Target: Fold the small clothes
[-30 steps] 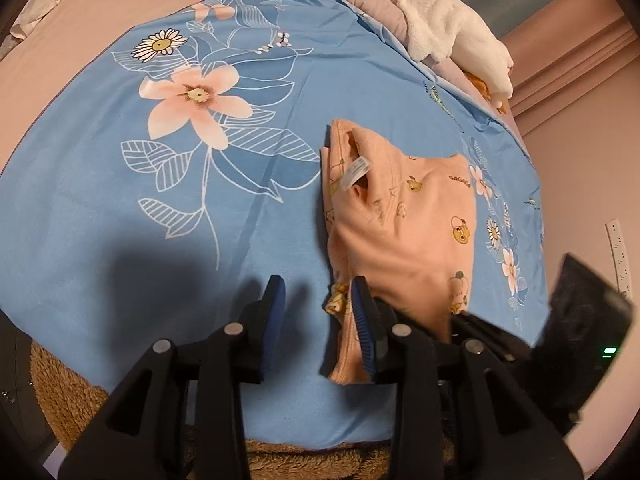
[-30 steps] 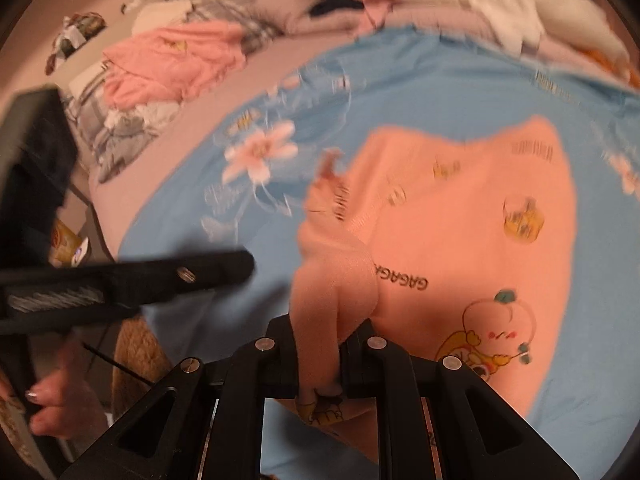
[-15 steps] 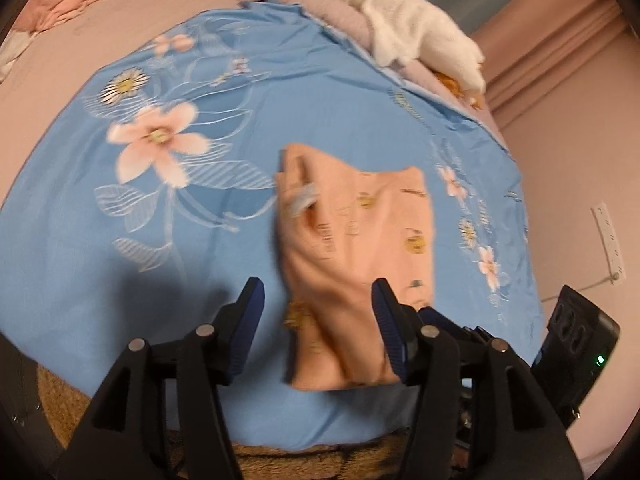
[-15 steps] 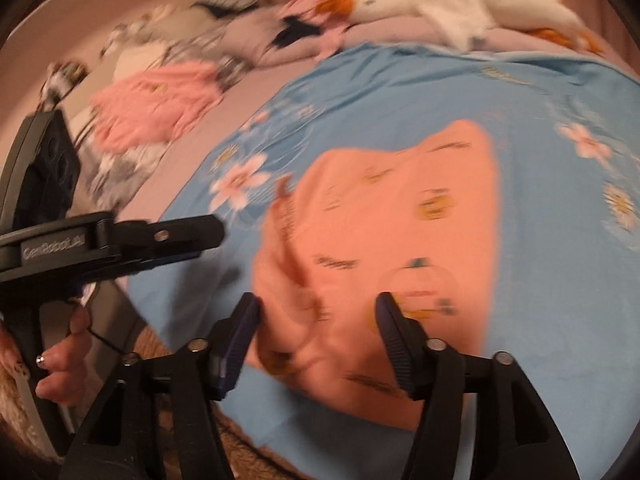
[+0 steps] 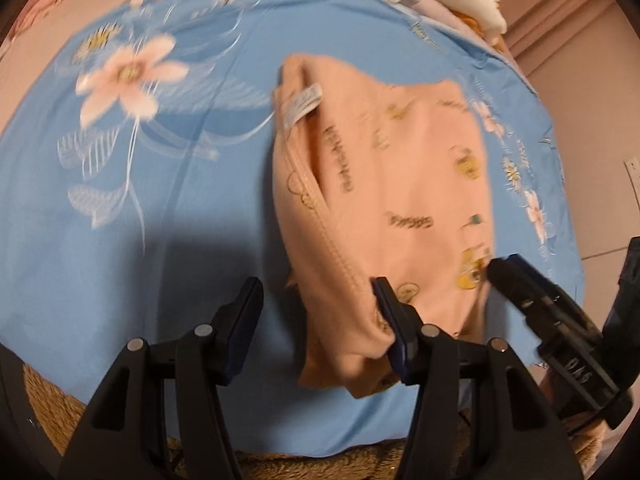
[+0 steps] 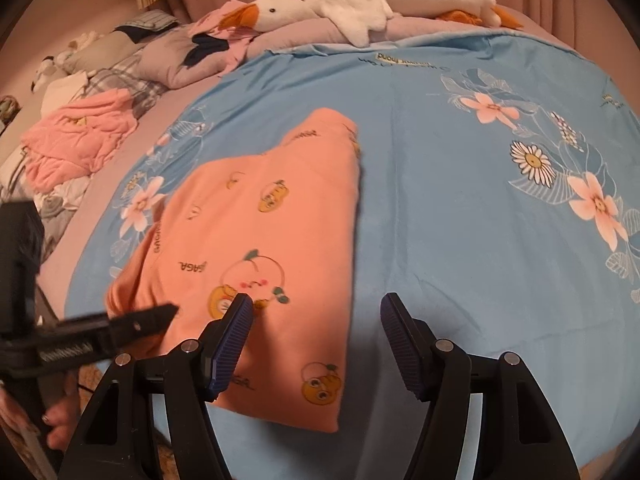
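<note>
A small peach garment with cartoon fruit prints [image 5: 400, 184] lies folded on the blue floral sheet [image 5: 160, 200]; it also shows in the right wrist view [image 6: 260, 232]. My left gripper [image 5: 316, 300] is open, its jaws wide apart over the garment's near left edge, the right finger resting against the cloth. My right gripper [image 6: 316, 316] is open and empty, hovering above the garment's near right edge. The right gripper also shows in the left wrist view [image 5: 552, 312], and the left gripper in the right wrist view [image 6: 100, 332].
A white plush goose [image 6: 368, 0] lies on the purple bedding at the far side. A pile of pink and grey clothes [image 6: 80, 140] lies at the far left. A brown fuzzy rug [image 5: 280, 464] lies below the sheet's near edge.
My right gripper has let go of the garment's fold, opened and shifted right. My left gripper has opened wider and moved in over the garment's left edge.
</note>
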